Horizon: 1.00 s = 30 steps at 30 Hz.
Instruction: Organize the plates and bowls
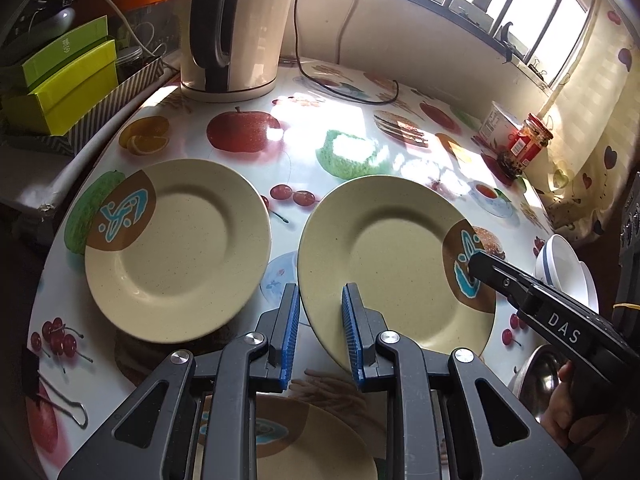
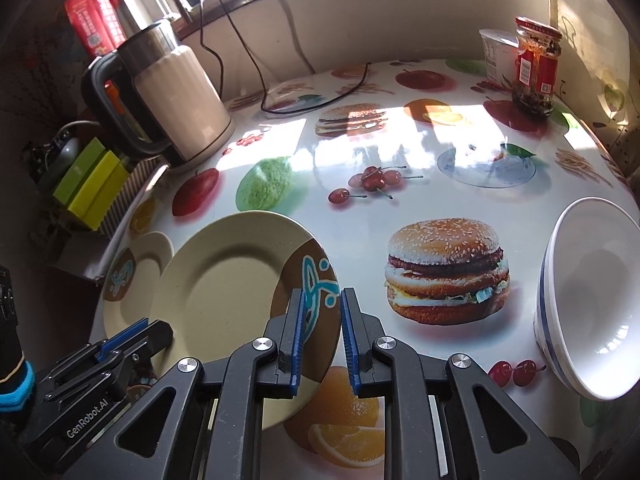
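Two beige plates with a brown and blue motif lie on the fruit-print table. The left plate [image 1: 176, 248] lies flat. The right plate [image 1: 392, 264] is tilted up, and it also shows in the right wrist view [image 2: 236, 292]. My left gripper [image 1: 320, 332] is open, with the plate's near-left rim between its fingers. My right gripper [image 2: 322, 336] is open around the plate's right rim, and in the left wrist view its finger [image 1: 484, 270] rests on the motif. A third plate [image 1: 304, 444] lies under my left gripper. A white bowl [image 2: 592, 308] stands tilted at the right.
A cream kettle [image 1: 240, 28] with its cord stands at the back left beside green boxes [image 1: 68, 80]. A red-labelled jar [image 2: 536, 68] and a white cup [image 2: 494, 52] stand at the back right. A steel bowl [image 1: 540, 376] sits near the right edge.
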Each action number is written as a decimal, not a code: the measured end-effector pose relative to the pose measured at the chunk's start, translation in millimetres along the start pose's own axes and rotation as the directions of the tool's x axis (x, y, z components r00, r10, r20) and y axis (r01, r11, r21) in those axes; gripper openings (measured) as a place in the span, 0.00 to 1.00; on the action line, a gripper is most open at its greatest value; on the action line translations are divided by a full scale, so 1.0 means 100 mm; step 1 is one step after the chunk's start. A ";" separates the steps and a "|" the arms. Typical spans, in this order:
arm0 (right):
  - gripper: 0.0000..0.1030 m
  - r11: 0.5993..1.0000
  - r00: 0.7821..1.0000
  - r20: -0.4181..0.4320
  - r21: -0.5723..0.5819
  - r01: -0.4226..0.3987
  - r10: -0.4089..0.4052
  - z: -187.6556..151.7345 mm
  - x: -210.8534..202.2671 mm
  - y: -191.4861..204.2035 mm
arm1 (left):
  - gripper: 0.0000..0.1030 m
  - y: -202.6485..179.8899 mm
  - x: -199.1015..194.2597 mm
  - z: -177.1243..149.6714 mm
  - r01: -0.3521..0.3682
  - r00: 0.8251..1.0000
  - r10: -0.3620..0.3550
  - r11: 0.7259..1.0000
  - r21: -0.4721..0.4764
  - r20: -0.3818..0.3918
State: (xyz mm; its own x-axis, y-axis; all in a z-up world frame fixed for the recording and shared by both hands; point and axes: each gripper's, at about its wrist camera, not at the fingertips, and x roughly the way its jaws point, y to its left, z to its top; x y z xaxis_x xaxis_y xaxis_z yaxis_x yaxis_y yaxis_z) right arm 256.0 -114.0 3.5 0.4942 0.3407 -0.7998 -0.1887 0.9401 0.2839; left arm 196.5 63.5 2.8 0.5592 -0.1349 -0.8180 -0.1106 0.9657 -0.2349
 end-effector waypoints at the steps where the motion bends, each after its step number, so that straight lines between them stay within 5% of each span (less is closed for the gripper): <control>1: 0.17 1.000 1.000 0.003 -0.003 -0.003 0.003 -0.01 -0.03 0.02 | 0.22 0.01 -0.03 -0.01 0.000 1.000 0.000 1.000 0.001 0.004; 30: 0.17 0.992 0.996 -0.016 -0.099 -0.084 0.083 -0.73 -0.41 0.50 | 0.22 0.37 -0.66 -0.76 -0.054 0.997 0.058 0.996 -0.067 0.047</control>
State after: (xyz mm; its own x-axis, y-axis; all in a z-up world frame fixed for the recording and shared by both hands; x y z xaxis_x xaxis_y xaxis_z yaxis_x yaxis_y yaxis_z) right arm 164.1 -82.1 11.8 0.4634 0.4173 -0.7817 -0.3125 0.9025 0.2965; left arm 93.1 91.7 7.7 0.5902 -0.0684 -0.8043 -0.1960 0.9544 -0.2250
